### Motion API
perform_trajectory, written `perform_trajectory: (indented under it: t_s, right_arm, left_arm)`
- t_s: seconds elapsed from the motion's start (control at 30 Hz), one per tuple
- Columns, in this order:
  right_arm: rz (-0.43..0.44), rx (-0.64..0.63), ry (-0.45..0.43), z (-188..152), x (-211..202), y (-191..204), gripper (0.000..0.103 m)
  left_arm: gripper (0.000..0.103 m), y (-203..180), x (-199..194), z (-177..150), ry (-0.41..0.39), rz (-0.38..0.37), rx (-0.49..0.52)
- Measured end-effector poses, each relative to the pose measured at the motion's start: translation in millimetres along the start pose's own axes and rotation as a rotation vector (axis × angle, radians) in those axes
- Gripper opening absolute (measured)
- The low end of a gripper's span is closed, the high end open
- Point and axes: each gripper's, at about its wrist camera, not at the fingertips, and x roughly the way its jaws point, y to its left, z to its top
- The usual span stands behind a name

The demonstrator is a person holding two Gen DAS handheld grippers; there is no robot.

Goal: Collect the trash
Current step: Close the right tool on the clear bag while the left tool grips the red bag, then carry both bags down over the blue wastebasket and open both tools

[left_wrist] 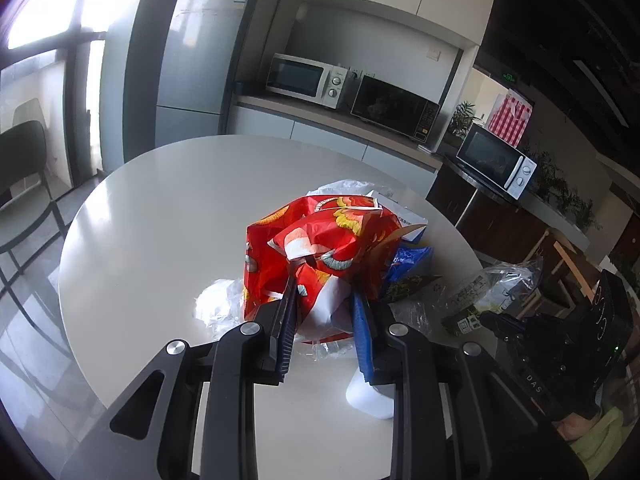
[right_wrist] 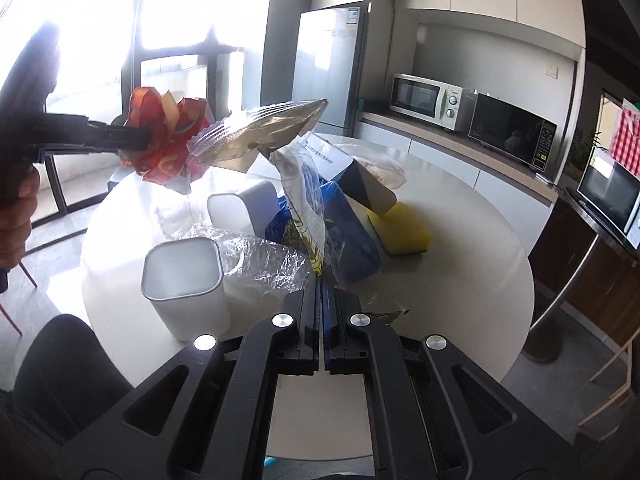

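My left gripper (left_wrist: 324,285) is shut on a crumpled red wrapper (left_wrist: 320,236) and holds it above the round white table (left_wrist: 160,220). The right wrist view shows that gripper (right_wrist: 146,136) at the left with the red wrapper (right_wrist: 168,152) lifted off the table. My right gripper (right_wrist: 322,280) is shut on a clear and silver snack wrapper (right_wrist: 260,132) that rises up and to the left from its tips. In the left wrist view, the right gripper (left_wrist: 490,318) sits at the right edge with that clear wrapper (left_wrist: 496,280). A white square bin (right_wrist: 184,280) stands open just left of my right gripper.
On the table (right_wrist: 460,240) lie a blue bag (right_wrist: 348,236), a yellow sponge (right_wrist: 400,232), a white and blue box (right_wrist: 340,160), clear film (right_wrist: 260,256) and a second white container (right_wrist: 244,208). A dark chair (right_wrist: 68,364) stands by the near edge. Microwaves (left_wrist: 304,80) line the counter behind.
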Motion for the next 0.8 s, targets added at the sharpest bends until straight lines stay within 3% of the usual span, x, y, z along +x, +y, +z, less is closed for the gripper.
perform_trajectory:
  t_s: [0.4,0.6,0.8]
  right_arm:
    - [0.053,0.151,-0.091,1,-74,-10,0.000]
    - [0.081,0.160,-0.094,-10,-114,-3,0.000]
    - [0.164,0.173,-0.055,-33,-148,5,0.000]
  left_arm:
    - [0.024,-17,-59,1,-0.089,-0.005,0.025]
    - [0.024,-21,-81,-23,-0.081,-0.019,0.022]
    - [0.024,-29,-96,-56,-0.033,-0.027,0.051]
